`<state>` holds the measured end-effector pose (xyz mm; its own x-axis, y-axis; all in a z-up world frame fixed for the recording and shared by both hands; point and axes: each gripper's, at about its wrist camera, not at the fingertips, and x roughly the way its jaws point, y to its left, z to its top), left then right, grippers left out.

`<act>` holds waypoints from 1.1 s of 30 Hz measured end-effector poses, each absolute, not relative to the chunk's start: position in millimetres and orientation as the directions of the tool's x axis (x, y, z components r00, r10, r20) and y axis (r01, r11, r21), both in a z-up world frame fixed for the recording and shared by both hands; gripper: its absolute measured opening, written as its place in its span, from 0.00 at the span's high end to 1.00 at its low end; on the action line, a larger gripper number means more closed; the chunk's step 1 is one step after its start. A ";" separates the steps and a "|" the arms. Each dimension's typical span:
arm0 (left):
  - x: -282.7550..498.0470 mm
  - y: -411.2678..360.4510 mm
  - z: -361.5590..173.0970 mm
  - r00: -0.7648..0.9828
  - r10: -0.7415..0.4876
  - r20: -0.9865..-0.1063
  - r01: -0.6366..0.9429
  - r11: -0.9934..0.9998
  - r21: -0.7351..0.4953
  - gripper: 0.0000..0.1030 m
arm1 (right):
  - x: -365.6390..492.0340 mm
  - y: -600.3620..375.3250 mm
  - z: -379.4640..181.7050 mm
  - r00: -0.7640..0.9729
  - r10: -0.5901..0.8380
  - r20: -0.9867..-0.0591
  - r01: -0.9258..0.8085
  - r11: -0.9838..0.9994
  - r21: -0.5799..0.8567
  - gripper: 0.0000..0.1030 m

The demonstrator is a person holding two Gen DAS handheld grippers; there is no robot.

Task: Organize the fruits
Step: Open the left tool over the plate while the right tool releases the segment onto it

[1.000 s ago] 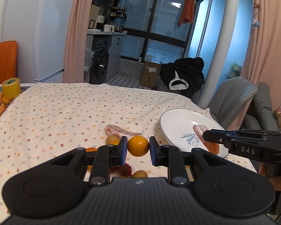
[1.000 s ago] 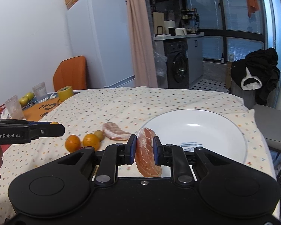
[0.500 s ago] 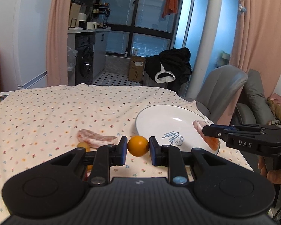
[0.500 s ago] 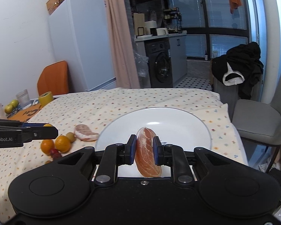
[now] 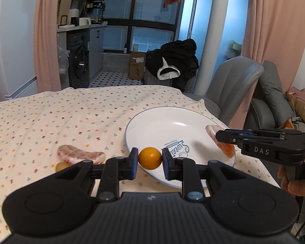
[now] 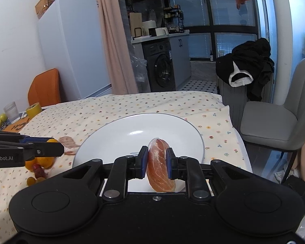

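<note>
L gripper [image 5: 150, 158] clamps orange [image 5: 149, 158] at plate [image 5: 152, 126] rim, R gripper [image 6: 156, 162] – pomelo segment [image 6: 159, 166] over plate

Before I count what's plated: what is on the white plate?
No fruit rests on the white plate, only a printed logo. The pomelo segment and small orange hang over it, each gripped. The plate's near part is hidden.

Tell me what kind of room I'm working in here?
Most likely a home dining corner beside a small kitchen: a table with a flowered cloth, a fridge, and a washing machine under a counter.
</note>
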<state>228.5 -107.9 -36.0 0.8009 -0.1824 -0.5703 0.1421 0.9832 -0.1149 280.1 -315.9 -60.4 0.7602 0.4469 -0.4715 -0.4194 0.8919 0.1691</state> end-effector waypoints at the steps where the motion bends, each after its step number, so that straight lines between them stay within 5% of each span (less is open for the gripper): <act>1: 231.1 -109.3 -37.2 0.798 -0.185 -0.573 0.146 0.983 -0.114 0.77 | 282.1 -316.7 -61.8 0.759 0.446 -0.474 -0.417 0.893 0.172 0.81; 11: 248.5 -126.0 -45.5 0.776 -0.208 -0.595 0.177 0.978 -0.111 0.77 | 289.5 -326.5 -67.7 0.766 0.436 -0.473 -0.388 0.900 0.201 0.69; 16: 252.1 -124.8 -45.1 0.775 -0.205 -0.598 0.170 0.979 -0.116 0.77 | 280.4 -328.3 -66.1 0.779 0.435 -0.450 -0.386 0.900 0.202 0.36; 20: 247.8 -121.0 -42.9 0.778 -0.192 -0.598 0.158 0.981 -0.110 0.73 | 277.2 -329.6 -65.4 0.784 0.436 -0.441 -0.381 0.900 0.211 0.31; 25: 237.8 -110.2 -37.4 0.787 -0.170 -0.592 0.130 0.985 -0.111 0.71 | 272.4 -324.9 -61.4 0.789 0.445 -0.423 -0.388 0.896 0.217 0.10; 33: 216.1 -84.7 -26.3 0.820 -0.113 -0.562 0.060 0.992 -0.113 0.36 | 262.8 -312.7 -51.7 0.813 0.420 -0.403 -0.374 0.908 0.190 0.00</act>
<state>216.1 -84.7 -26.3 0.8196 -0.1130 -0.5617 0.0595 0.9918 -0.1127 262.8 -312.7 -51.7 0.8134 0.4195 -0.4029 -0.3741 0.9077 0.1900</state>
